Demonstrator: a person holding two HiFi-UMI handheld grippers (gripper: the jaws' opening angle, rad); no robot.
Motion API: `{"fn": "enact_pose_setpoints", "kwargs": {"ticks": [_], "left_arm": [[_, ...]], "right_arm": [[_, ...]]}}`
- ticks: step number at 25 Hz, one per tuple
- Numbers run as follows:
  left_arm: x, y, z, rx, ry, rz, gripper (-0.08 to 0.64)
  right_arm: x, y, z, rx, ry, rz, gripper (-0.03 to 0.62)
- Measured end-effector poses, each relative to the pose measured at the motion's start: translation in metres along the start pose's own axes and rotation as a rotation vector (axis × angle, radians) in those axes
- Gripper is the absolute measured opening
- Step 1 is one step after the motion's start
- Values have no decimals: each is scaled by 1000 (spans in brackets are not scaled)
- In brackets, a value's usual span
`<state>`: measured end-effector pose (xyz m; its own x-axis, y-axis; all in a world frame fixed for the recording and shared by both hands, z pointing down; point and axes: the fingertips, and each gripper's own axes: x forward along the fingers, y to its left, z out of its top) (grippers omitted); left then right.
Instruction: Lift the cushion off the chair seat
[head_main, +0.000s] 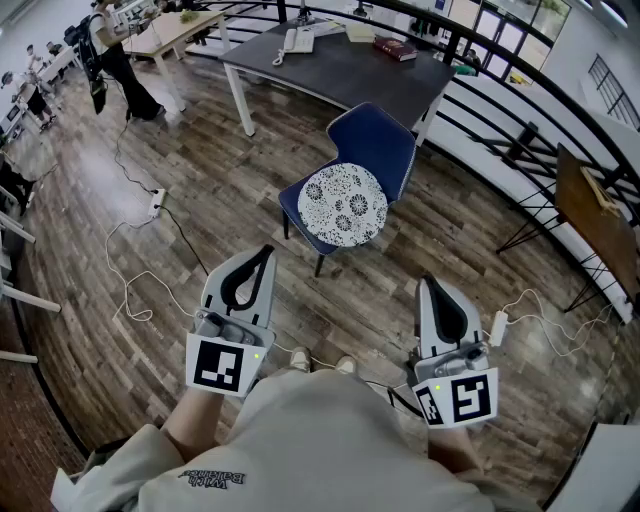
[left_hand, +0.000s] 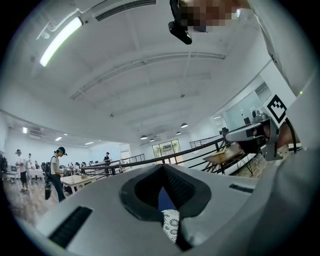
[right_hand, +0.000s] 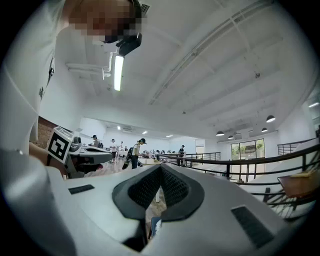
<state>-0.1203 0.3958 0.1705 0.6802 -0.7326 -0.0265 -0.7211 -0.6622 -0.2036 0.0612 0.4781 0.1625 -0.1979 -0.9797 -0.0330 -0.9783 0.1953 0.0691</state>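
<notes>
A round white cushion (head_main: 343, 204) with a dark flower print lies on the seat of a blue chair (head_main: 376, 143) ahead of me in the head view. My left gripper (head_main: 267, 250) is held level well short of the chair, its tips meeting with nothing between them. My right gripper (head_main: 427, 282) sits to the chair's near right, also shut and empty. In the left gripper view, a strip of the cushion (left_hand: 171, 226) and the blue chair (left_hand: 164, 199) shows through the slot below the closed tips of the left gripper (left_hand: 162, 167). The right gripper (right_hand: 160, 167) points past the chair.
A dark table (head_main: 335, 70) with a phone and a red book stands right behind the chair. Cables and a power strip (head_main: 156, 203) lie on the wooden floor at left. A black railing (head_main: 520, 110) and a wooden stand (head_main: 598, 215) are at right. People stand far left.
</notes>
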Motion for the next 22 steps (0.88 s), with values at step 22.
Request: {"fn": "enact_pose_setpoints", "kwargs": {"ticks": [22], "left_arm": [[11,-22,-15,53,33,14,5]], "right_arm": [[-6,-11,-23,48,35,-14,2]]}}
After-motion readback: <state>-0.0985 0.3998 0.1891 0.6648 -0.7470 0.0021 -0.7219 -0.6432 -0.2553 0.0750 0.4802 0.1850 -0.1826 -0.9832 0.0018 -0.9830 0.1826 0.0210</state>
